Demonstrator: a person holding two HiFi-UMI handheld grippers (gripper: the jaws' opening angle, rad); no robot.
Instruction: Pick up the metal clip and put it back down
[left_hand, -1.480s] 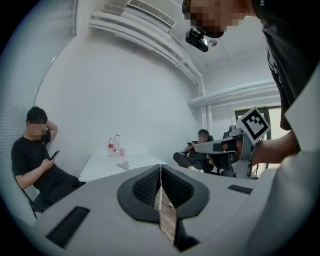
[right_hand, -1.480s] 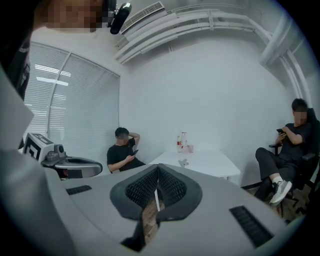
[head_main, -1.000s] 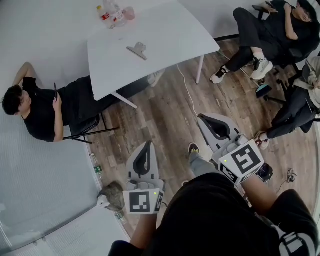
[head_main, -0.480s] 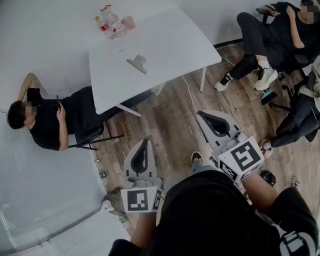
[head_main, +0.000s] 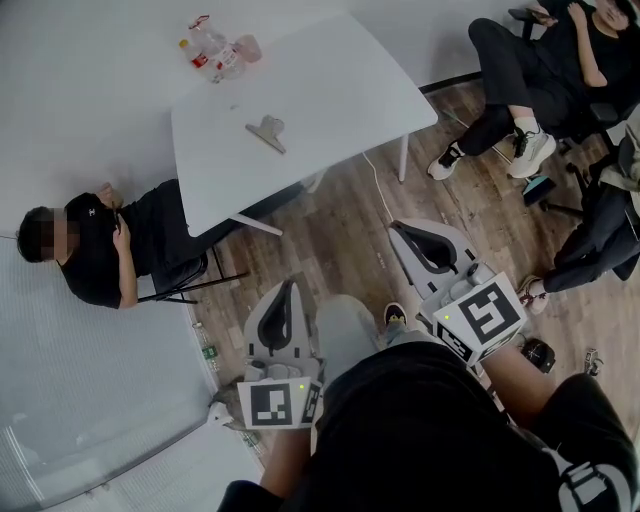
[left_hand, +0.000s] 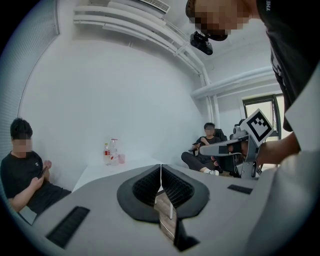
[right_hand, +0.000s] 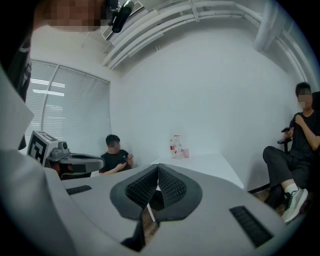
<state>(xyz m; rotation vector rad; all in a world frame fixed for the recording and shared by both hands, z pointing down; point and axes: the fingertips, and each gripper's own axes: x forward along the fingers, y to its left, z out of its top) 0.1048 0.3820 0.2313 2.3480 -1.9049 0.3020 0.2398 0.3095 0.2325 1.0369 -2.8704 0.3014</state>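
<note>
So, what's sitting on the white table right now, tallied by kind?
metal clip: 1
plastic bottles: 2
pink cup: 1
Total: 4

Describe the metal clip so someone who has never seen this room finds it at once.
Find the white table on the wood floor. The metal clip lies alone near its middle, apart from the bottles at the far corner. It is the only flat grey thing there.
</note>
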